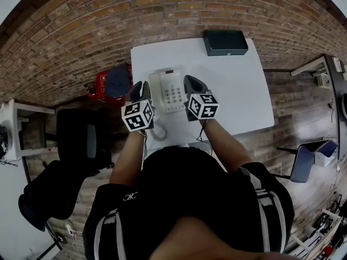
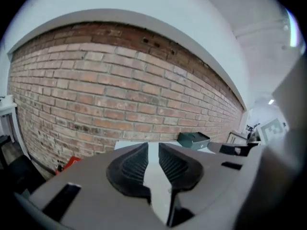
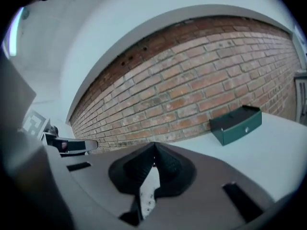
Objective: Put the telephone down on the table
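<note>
A pale telephone (image 1: 169, 91) lies flat on the white counter (image 1: 238, 96), keypad facing up, near the middle of the counter's near half. A curled cord (image 1: 159, 132) trails from its near end towards the person.

The person holds one gripper on each side of the telephone, and neither holds it. The left gripper (image 1: 139, 91) is just beside the telephone's left edge. In the left gripper view its jaws (image 2: 153, 150) stand a narrow slit apart with nothing between them; bare counter shows through the gap. The right gripper (image 1: 193, 86) is just beside the telephone's right edge. In the right gripper view its jaws (image 3: 154, 146) meet at the tips and grip nothing, and part of the keypad shows below them.

At the far right corner of the counter sits a dark green box (image 1: 225, 42), well apart from the telephone. A brick wall (image 1: 81, 26) runs behind the counter. To the counter's left are a red object (image 1: 99, 84) on the floor and a black chair (image 1: 81, 137).
</note>
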Tool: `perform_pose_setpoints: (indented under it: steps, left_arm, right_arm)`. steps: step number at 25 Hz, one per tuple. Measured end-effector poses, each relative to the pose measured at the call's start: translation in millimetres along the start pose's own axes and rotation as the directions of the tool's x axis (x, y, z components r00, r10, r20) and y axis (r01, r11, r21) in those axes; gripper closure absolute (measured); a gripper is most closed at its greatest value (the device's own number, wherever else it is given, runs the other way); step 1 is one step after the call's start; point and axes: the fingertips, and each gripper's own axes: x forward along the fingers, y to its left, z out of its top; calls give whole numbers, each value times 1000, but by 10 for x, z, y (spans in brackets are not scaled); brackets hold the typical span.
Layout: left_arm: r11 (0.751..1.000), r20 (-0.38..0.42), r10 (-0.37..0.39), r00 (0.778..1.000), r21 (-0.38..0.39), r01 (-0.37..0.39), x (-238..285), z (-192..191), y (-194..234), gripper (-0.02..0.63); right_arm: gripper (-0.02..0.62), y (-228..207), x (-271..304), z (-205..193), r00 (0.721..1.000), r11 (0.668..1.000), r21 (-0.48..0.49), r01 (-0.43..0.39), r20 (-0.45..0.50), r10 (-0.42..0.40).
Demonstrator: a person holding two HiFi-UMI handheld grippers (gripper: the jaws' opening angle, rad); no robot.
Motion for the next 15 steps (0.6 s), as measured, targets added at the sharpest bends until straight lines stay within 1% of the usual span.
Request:
perform_pose_setpoints:
  steps: [2,4,8,10,12,15]
  left_arm:
    - [1000,64,25,998,16,-26,-152,245,-38,573]
    - [999,123,39,992,30,-43,-307,484,-96,587]
    - [992,248,34,968,109,-63,-623,975,-268,595]
    - [990,295,21,955,130,-62,-768,1178,-349,595]
    - [990,324,10,946,130,-55,-890,1321,-394,595]
    - [991,343,12,939,121,-57,-1003,1419,-383,595]
  right_arm:
    - [597,168,-109,324,997,997,-77,2,81,5]
    - [597,336,-242,642,987,991,-135,4,161,18]
    - [598,598,-513,1205,956,986,-170,-1,289,50]
    - [598,717,-648,1431,939,981,-195,-5,336,71]
    - [598,831,-771,1594,924,969,-247,-2,369,96]
    - [598,936,-883,1689,915,947,-322,6,384,125]
